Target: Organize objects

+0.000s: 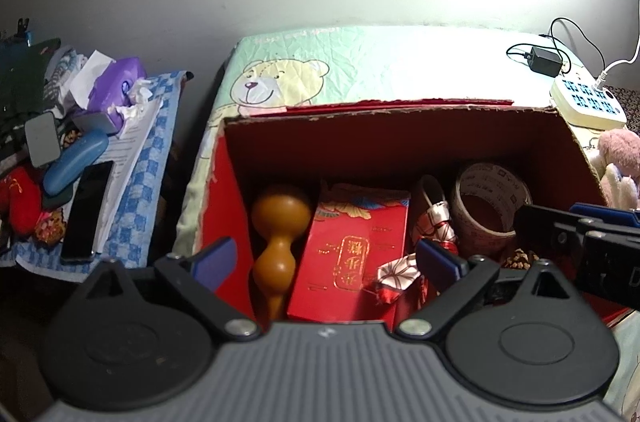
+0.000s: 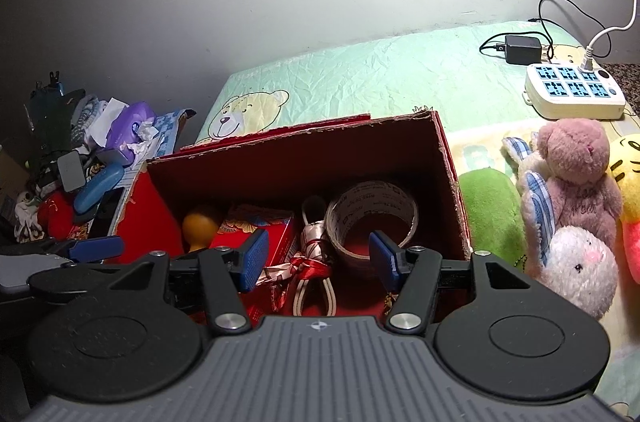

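two grippers, left and right, hover wide and empty over the red box; soft toys at three o'clock likely need packing next.

Yellow plush (cut off rightward)

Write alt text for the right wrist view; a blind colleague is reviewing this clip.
The open right gripper hovers empty over a red cardboard box holding a tape roll, a red packet, an orange gourd and a patterned ribbon. Plush toys lie right of the box on a bear-print sheet, beside a power strip.
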Available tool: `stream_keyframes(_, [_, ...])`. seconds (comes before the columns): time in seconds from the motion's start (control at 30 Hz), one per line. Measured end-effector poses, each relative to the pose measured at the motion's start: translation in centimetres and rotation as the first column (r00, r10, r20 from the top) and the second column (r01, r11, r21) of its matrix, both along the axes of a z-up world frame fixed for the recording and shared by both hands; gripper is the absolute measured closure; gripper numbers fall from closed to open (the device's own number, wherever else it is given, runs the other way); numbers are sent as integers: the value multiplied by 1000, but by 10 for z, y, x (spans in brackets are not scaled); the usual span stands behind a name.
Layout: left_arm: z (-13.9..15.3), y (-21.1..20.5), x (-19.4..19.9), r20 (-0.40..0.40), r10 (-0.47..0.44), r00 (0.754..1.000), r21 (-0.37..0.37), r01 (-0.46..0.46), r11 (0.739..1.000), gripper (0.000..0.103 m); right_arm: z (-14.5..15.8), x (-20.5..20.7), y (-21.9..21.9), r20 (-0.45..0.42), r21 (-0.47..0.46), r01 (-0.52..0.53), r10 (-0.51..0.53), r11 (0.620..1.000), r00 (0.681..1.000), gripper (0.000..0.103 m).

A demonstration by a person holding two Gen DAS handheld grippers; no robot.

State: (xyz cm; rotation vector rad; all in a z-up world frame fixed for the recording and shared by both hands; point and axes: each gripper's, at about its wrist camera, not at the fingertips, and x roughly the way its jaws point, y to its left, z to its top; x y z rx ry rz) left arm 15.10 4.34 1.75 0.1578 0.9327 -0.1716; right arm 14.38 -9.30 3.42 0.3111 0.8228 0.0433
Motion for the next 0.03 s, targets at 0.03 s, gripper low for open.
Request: stream_keyframes(0.03, [-1,-1,1,-5,-4,1000,1,4,1000,6,-1,1,0,-3,1,2,-2,1000,1000,44])
